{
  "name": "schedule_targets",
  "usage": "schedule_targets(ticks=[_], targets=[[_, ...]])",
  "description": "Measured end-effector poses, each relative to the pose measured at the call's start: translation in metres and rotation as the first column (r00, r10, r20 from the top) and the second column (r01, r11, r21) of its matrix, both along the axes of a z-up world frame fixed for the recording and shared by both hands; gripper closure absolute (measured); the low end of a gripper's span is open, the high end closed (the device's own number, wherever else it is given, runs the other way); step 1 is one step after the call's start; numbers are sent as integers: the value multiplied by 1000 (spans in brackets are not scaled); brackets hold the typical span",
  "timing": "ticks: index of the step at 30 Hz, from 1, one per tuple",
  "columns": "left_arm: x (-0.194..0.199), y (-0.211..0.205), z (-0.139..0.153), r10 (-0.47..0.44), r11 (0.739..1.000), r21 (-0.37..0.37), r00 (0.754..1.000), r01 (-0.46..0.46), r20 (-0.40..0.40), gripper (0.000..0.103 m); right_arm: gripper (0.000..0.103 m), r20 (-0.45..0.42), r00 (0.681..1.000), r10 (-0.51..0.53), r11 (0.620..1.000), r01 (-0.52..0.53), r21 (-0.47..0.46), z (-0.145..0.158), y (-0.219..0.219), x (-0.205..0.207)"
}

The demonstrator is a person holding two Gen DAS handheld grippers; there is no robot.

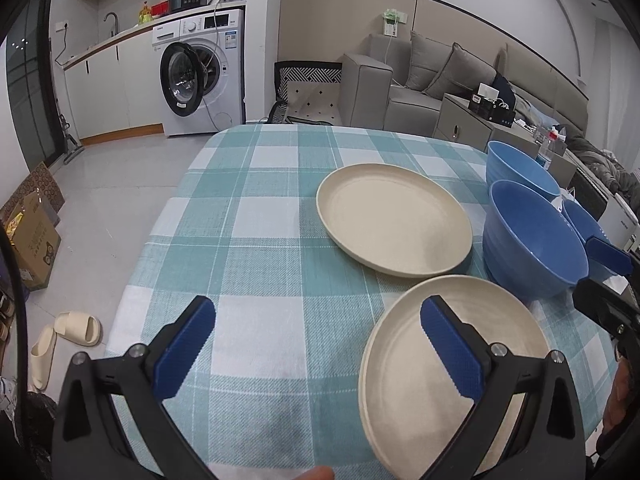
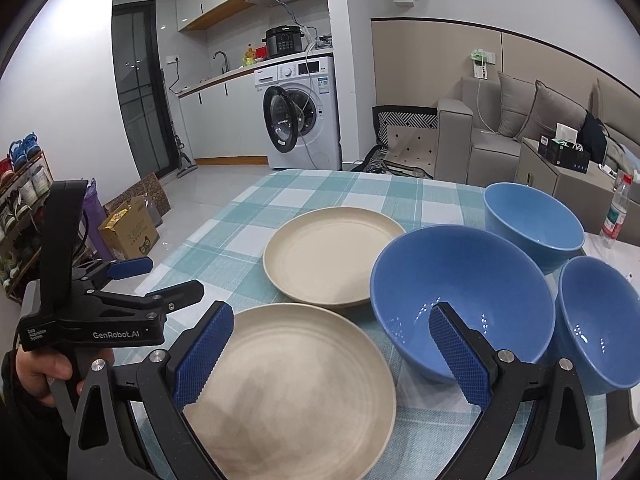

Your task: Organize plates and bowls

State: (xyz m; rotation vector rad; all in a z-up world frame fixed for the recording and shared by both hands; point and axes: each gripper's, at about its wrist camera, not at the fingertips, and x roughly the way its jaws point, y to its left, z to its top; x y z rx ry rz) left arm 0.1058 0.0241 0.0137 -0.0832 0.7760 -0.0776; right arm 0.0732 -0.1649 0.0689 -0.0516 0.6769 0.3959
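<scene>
Two cream plates lie on the teal checked tablecloth: a near plate (image 1: 400,376) (image 2: 304,380) and a far plate (image 1: 392,216) (image 2: 328,252). Three blue bowls stand to their right: a large middle bowl (image 1: 532,240) (image 2: 460,292), a far bowl (image 1: 520,168) (image 2: 532,220) and a near right bowl (image 2: 600,316). My left gripper (image 1: 316,320) is open and empty, hovering over the cloth with its right finger above the near plate. My right gripper (image 2: 332,328) is open and empty, above the near plate and the middle bowl. The left gripper also shows in the right wrist view (image 2: 160,280).
The table's left edge (image 1: 132,264) drops to a tiled floor with slippers (image 1: 68,336) and a cardboard box (image 1: 32,240). A washing machine (image 1: 204,72) stands beyond, a grey sofa (image 1: 440,76) at the back right. A plastic bottle (image 2: 616,208) stands right of the bowls.
</scene>
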Motion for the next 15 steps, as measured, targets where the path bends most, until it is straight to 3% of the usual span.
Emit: schedule_targets(ticks=[15], targets=[[55, -10, -15, -1, 1000, 11, 998, 2, -68, 1, 3, -29, 999, -36, 999, 36, -4, -3, -11, 43]])
